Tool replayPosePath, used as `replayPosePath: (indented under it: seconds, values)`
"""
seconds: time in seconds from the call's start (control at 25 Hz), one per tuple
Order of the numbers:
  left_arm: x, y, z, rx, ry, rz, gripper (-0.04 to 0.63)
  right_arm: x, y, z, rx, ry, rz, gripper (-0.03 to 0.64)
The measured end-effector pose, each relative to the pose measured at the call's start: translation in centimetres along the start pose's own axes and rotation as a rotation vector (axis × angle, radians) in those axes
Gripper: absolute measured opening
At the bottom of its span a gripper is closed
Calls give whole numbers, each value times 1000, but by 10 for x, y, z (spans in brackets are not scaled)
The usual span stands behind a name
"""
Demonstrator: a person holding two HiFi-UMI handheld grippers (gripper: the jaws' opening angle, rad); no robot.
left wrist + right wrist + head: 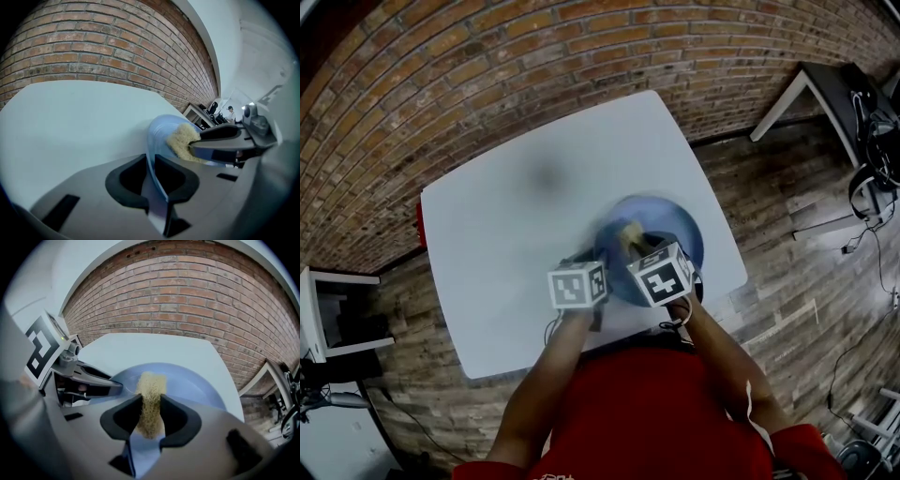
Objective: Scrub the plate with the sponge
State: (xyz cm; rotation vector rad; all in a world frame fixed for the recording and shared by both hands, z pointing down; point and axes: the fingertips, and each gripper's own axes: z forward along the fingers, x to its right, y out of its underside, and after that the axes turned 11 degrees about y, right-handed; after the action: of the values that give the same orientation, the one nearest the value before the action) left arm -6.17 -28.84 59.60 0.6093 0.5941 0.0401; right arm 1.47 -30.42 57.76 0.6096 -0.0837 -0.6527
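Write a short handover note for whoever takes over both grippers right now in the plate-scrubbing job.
Left gripper: fingers shut on the rim of the blue plate, steadying it.
Right gripper: fingers shut on the yellow sponge, whose tip is against the plate's face.
Plate: near the front edge of the white table; whether it lies flat is unclear.
Done: plate and sponge gripped, sponge on plate.
Left: scrub across the face. How clean it is cannot be told.
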Motion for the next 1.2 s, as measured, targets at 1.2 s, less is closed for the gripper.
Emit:
replayPosePath:
  seconds: [1.2]
  values:
    - [0, 2, 2, 0, 10, -16, 63, -18, 35, -24, -35, -32, 4, 120]
